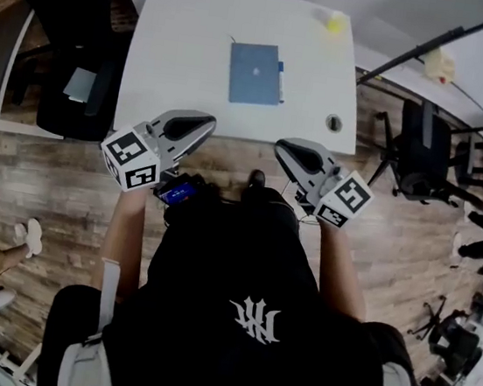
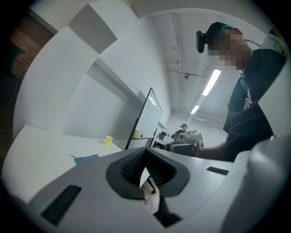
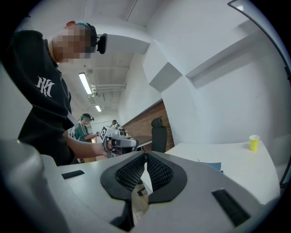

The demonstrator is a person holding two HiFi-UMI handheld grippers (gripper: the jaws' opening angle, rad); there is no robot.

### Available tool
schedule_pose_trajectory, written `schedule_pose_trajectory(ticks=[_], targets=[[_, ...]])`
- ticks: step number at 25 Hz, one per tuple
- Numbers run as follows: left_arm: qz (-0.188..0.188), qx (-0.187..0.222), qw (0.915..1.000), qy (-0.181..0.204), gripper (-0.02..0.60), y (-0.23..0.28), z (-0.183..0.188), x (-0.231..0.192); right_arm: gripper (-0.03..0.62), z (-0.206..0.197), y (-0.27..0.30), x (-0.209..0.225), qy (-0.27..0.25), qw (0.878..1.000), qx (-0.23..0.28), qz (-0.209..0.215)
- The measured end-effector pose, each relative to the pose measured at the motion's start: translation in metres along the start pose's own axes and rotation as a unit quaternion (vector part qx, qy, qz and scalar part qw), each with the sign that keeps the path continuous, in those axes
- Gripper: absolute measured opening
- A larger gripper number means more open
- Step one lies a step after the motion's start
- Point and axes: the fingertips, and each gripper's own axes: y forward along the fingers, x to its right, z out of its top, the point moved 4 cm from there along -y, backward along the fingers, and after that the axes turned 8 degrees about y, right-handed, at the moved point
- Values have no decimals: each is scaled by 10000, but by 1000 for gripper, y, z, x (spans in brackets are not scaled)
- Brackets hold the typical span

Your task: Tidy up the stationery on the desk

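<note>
- Left gripper [image 1: 205, 124]: jaws pressed together, nothing between the ribbed dark pads. It is held level over the wood floor [image 1: 63, 208], just short of the desk's near edge. The marker cube faces up toward the head camera.
- Right gripper [image 1: 283, 145]: jaws also closed tip to tip and empty. It sits at the same near edge, mirroring the left, and the two tips angle in toward each other.
- White desk [image 1: 179, 65]: rectangular top, mostly bare, with a round cable hole [image 1: 334, 122] near its front right corner.
- Blue notebook [image 1: 254, 73]: closed, with a flat slate-blue cover and a small pale mark at its centre. It lies near the middle of the desk, square to the edges and well apart from both grippers. A thin dark thread or strap end shows at its upper left corner.
- Pen [image 1: 280, 80]: slim and dark, with a blue end pointing away from the person. It lies along the notebook's right edge, parallel to it. Whether it touches the cover or only lies just beside it cannot be told.
- Yellow cup [image 1: 336, 21]: small and upright, near the far right corner of the desk, well apart from the notebook.
- Black office chair [image 1: 75, 51]: stands at the desk's left side.
- Both gripper views look across the desk top, and each shows the notebook as a thin blue sliver with the yellow cup beyond it.
</note>
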Motion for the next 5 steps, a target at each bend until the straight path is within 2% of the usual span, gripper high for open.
schedule_pose_trajectory(ticks=[5], targets=[[148,-20,9998,-149,3,-11,-6,-12,44,1,19,3,-57,9999,-81,119]])
